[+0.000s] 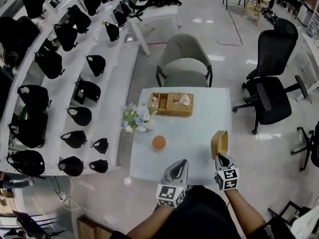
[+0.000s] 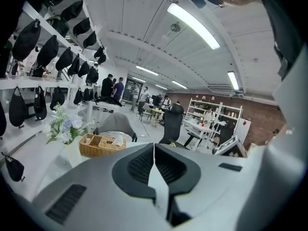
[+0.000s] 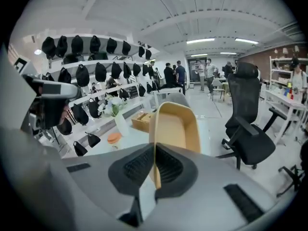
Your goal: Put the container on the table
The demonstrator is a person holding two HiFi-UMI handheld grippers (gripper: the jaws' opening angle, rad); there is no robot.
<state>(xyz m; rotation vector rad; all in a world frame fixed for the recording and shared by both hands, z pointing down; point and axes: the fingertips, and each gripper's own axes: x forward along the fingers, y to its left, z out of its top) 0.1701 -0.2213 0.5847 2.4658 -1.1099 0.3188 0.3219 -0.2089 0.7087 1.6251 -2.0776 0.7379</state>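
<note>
On the table [image 1: 199, 133], a wicker basket [image 1: 172, 104] sits at the far edge; a flower vase [image 1: 136, 118] left; the container [image 1: 219, 143] at the right edge. An armchair [image 1: 185, 59] stands behind.

**Head view, from above.** Worktop [image 1: 199, 151]: a square white top with a faint speckle.

Lying on it, from the far side towards me:
- **Woven basket** [image 1: 172, 104]: at the far edge, left of centre, with white tissue showing in its right part.
- **Bunch of pale flowers** [image 1: 135, 118]: at the left edge, just beside the basket's near left corner.
- **Small round orange-topped thing** [image 1: 159, 142]: apart from both, in the left half.

At the right edge I hold the tan container [image 1: 219, 142] turned on its side. Its wall is pinched in my right claw [image 1: 222, 159]. Whether it touches the worktop I cannot tell.
</note>
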